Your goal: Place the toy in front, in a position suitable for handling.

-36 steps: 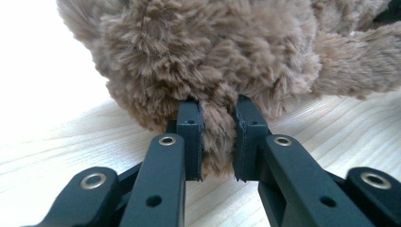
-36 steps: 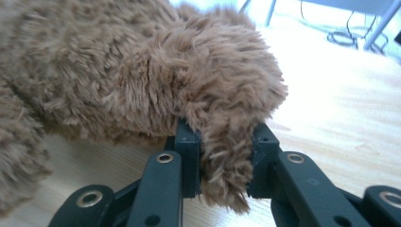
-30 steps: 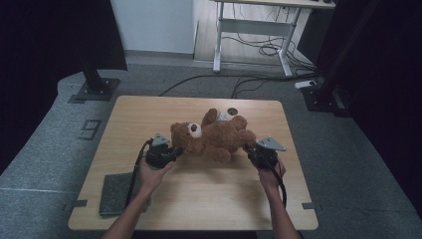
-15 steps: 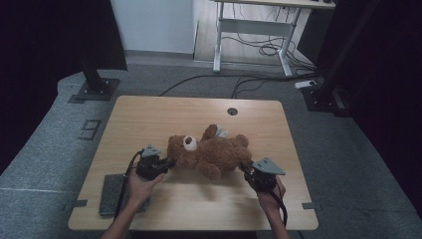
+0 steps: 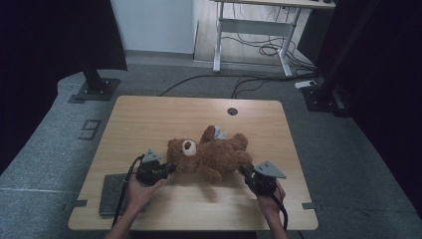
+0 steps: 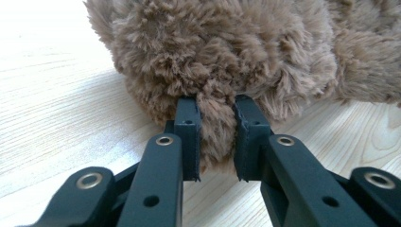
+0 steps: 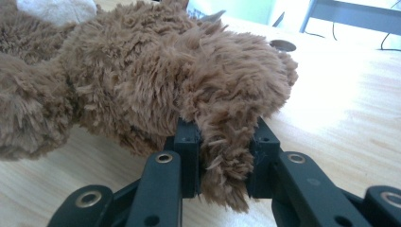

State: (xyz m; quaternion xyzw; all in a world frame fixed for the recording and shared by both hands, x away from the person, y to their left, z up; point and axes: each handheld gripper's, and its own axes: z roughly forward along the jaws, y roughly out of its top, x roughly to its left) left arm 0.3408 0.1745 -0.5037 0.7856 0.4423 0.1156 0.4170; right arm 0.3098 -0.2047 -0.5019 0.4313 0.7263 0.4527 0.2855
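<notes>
High view: the fluffy brown plush teddy bear (image 5: 211,155) has been dragged from the middle of the pale wooden table (image 5: 149,114) toward its near edge — it now lies toward six o'clock, left claw (image 5: 168,170) at the bear's nine o'clock, right claw (image 5: 246,173) at its four

Left claw view: clenched on a tuft of the bear, jaws just easing open slightly — release may be next

Right claw view: clamped tight on a furry limb
</notes>
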